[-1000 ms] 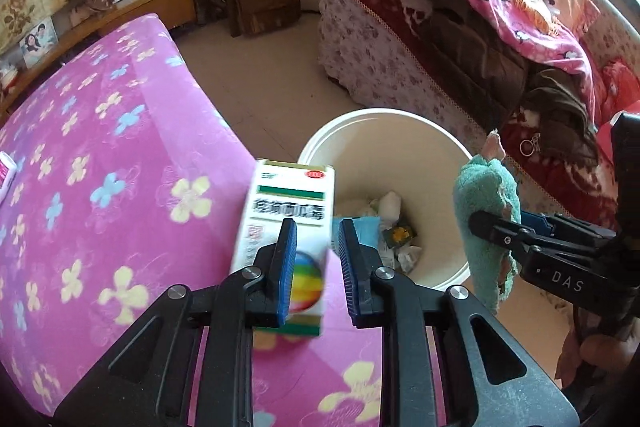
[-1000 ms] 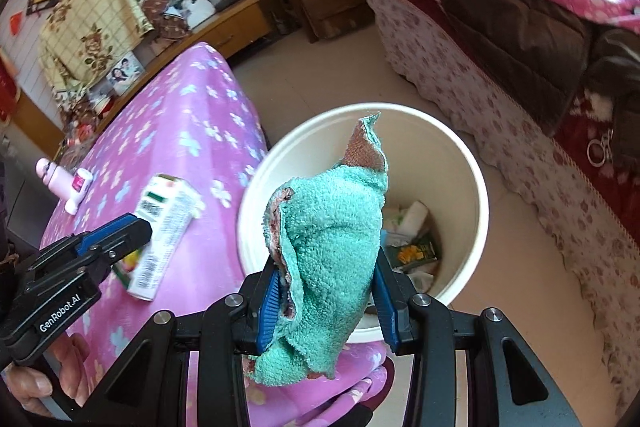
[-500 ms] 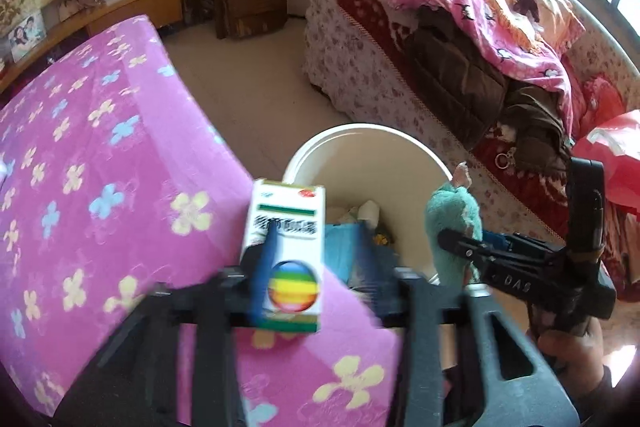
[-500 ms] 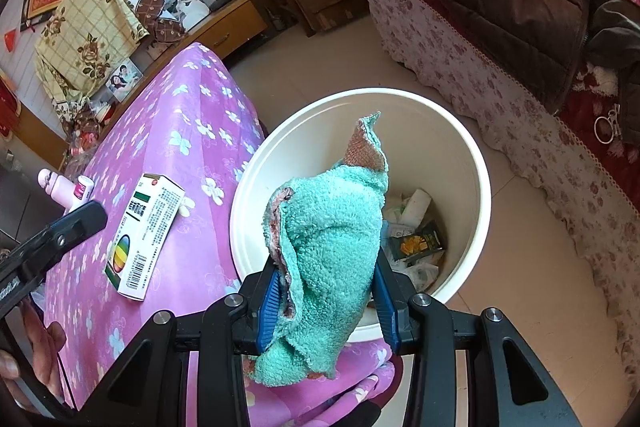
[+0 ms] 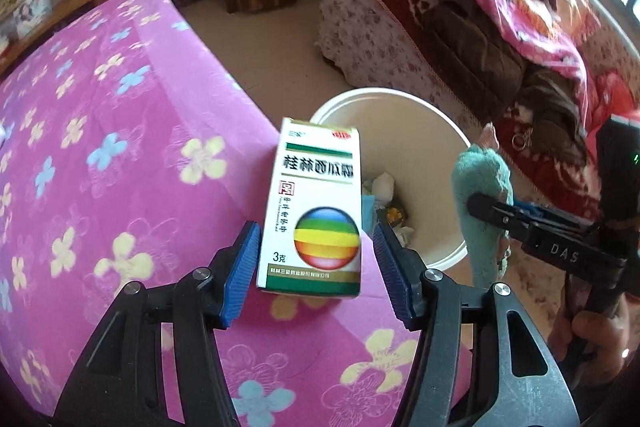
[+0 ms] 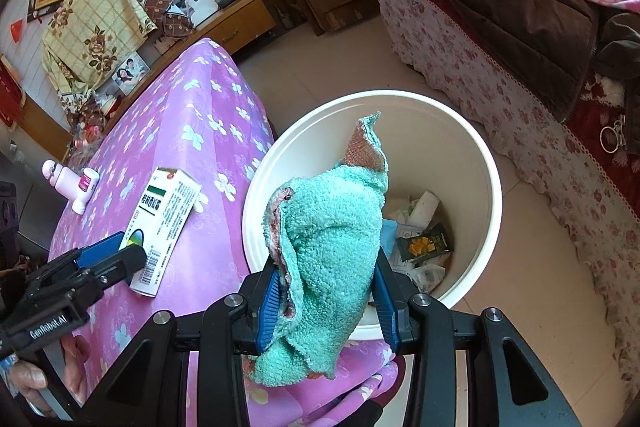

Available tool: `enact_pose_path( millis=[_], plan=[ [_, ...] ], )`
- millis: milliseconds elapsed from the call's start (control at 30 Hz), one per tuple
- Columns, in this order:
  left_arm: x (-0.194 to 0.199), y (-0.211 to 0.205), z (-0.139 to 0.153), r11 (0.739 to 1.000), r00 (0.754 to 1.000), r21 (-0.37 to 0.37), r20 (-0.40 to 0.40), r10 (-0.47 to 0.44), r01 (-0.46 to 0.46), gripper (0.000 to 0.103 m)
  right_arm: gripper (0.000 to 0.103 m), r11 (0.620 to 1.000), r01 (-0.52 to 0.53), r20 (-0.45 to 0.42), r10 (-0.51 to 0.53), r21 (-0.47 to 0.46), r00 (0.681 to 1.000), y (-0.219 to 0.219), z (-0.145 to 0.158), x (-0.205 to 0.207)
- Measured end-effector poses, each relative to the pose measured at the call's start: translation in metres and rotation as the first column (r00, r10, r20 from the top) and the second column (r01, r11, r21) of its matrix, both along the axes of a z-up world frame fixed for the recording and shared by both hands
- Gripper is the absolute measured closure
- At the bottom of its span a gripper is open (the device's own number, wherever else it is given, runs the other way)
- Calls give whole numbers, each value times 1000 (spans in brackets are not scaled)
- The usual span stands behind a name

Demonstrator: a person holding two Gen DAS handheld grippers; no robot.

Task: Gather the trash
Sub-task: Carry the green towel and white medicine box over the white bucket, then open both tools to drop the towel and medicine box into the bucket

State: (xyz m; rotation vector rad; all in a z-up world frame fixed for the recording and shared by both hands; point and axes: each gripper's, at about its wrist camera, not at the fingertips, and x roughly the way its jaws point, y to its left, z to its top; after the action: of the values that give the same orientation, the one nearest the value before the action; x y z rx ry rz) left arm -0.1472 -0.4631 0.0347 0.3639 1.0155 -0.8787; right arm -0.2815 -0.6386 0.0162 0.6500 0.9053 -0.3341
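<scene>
Two claws work at the near corner of the counter, which wears a pink flowered cloth. The left claw has just been opening; its blue pads now stand clear on either side of a white box with a rainbow ball printed on it. The box lies flat on the cloth near the counter's edge, just beside the bucket, no longer gripped. The right claw is clamped on a teal towel, bunched between its pads and held above the bucket's near rim. The bucket is white, stands on the floor against the counter's corner, and has wrappers and crumpled paper at its bottom. A pink bottle lies on its side near the counter's far left edge, well apart from the box. A hand grips the right claw's handle.
</scene>
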Motion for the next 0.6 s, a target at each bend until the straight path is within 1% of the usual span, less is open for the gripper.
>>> enact_pose_path(
  millis=[67,100,133,167,367,600],
  plan=[
    [-4,-5,-3,1000,999,25,37,-7,6,47,63,1000,0,1,0,1,1000,0,0,-1],
    [-5,-6,-5,1000,999,31,42,-4,3,47,63,1000,0,1,0,0,1000,0,0,-1],
    [-5,-6,-6,1000,999,25,35,-4,3,52,63,1000,0,3,0,0,1000,0,1,-1],
    [-4,-6,-7,1000,1000,15,27,-6,5,53,63,1000,1,4,-1,0,1000,0,1,-2],
    [-8,-13,-1,1000,999,-13,34,-15,16,54,63,1000,9,2,-9,1,1000,-3,0,-3],
    [-16,-40,7,999,998,-20,54,-44,45,53,63,999,34,3,-34,-2,999,-11,0,1]
  ],
)
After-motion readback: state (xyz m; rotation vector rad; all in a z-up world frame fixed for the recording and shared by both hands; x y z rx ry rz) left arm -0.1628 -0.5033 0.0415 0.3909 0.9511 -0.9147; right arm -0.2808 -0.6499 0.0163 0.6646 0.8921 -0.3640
